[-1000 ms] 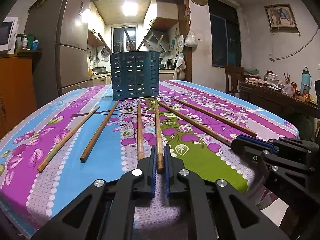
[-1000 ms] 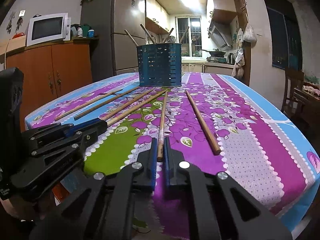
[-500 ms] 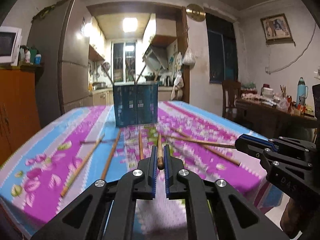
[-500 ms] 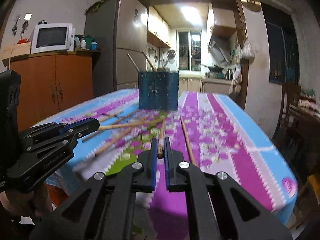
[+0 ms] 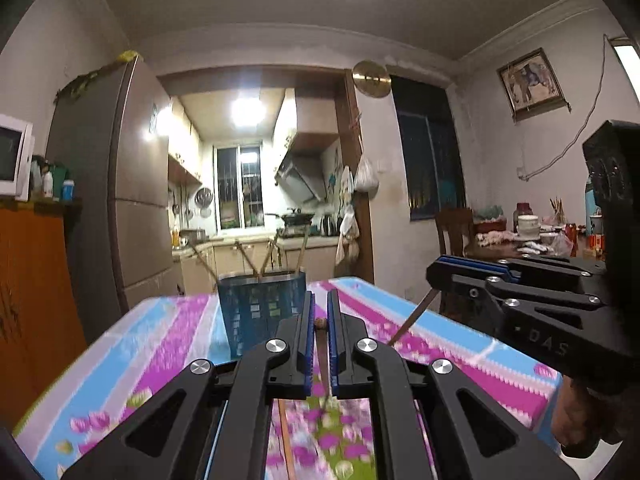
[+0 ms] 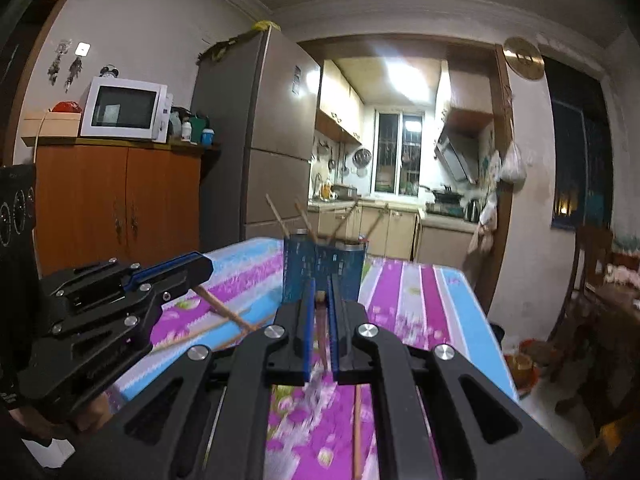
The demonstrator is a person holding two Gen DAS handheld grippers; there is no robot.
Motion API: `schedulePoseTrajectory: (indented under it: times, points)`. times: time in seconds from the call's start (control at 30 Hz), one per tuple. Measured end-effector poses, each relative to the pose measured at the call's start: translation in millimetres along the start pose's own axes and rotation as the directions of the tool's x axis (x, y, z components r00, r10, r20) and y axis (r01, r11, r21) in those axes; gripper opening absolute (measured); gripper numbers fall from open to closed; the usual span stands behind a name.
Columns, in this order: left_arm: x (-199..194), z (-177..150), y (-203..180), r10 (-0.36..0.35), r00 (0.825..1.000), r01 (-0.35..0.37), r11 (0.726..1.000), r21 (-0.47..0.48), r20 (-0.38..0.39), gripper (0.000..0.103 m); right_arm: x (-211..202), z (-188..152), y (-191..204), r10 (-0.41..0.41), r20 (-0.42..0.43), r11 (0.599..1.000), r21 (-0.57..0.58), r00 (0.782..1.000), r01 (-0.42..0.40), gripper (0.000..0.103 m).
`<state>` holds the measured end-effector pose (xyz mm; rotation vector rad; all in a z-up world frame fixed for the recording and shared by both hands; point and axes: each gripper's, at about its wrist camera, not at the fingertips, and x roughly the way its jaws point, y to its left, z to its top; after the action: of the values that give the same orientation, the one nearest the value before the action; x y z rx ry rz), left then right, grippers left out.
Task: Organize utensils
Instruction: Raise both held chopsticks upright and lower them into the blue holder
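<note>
My left gripper (image 5: 320, 322) is shut on a wooden chopstick (image 5: 322, 350), lifted off the table and tilted down. My right gripper (image 6: 320, 298) is shut on another chopstick (image 6: 321, 336), also lifted. The blue slotted utensil holder (image 5: 262, 308) stands ahead on the table with several chopsticks sticking out of it; it also shows in the right wrist view (image 6: 324, 270). Each gripper shows in the other's view: the right one (image 5: 436, 274) with its chopstick hanging down, the left one (image 6: 200, 270) likewise.
The table has a floral purple, blue and green cloth (image 5: 160, 344). More chopsticks lie on it (image 6: 356, 424) (image 5: 286, 440). A fridge (image 6: 256, 140) and orange cabinet (image 6: 116, 208) stand to the left, a chair (image 5: 452, 228) and cluttered side table to the right.
Both grippers have lifted their chopsticks off the table and pitched upward. The view now looks over the holder toward the kitchen.
</note>
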<state>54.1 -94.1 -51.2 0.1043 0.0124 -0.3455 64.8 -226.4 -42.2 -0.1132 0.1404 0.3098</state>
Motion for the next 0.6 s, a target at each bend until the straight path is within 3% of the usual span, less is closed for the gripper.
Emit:
schedulePoseTrajectory:
  times: [0.3, 0.6]
  points:
    - [40.8, 35.5, 18.5, -0.027, 0.999, 0.027, 0.999, -0.025, -0.025, 0.007, 30.1, 34.8, -13.7, 0.059, -0.013, 0.998, 0.029, 0.998, -0.059, 0.004]
    - [71.5, 72.2, 42.6, -0.057, 0.995, 0.054, 0.998, -0.035, -0.078, 0.007, 54.7, 57.8, -26.3, 0.071, -0.044, 0.995, 0.067, 0.997, -0.068, 0.004]
